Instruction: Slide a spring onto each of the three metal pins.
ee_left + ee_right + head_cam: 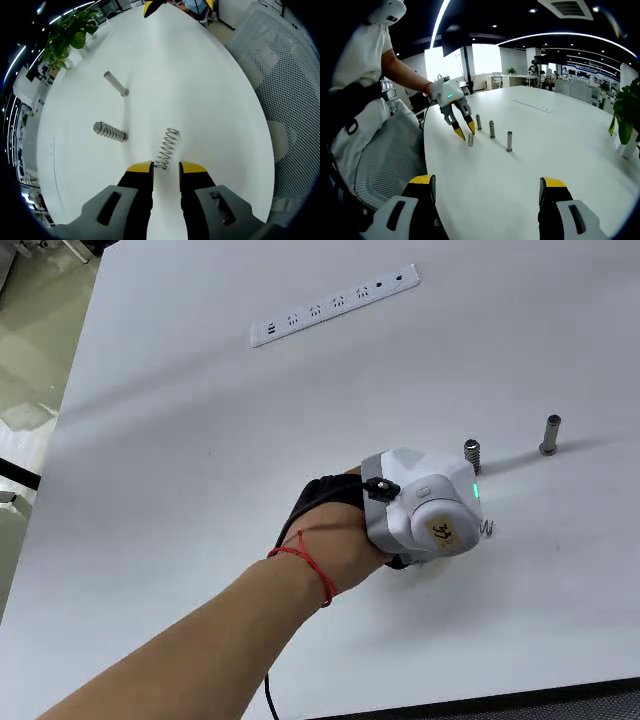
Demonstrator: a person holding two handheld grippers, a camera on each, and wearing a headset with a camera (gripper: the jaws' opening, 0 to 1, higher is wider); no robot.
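Left claw [166, 167] narrowly parted, straddling spring [167, 145] end near sprung pin [110, 131]; closing off-centre risking spring flicking away across table [210, 100].

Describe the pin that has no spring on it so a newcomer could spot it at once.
On the white table, come from the power strip toward the person and look just beyond the left gripper. The bare pin stands upright, farthest from that gripper, past the pin wearing a spring. Its shaft is smooth and uncoiled, unlike its neighbour's.
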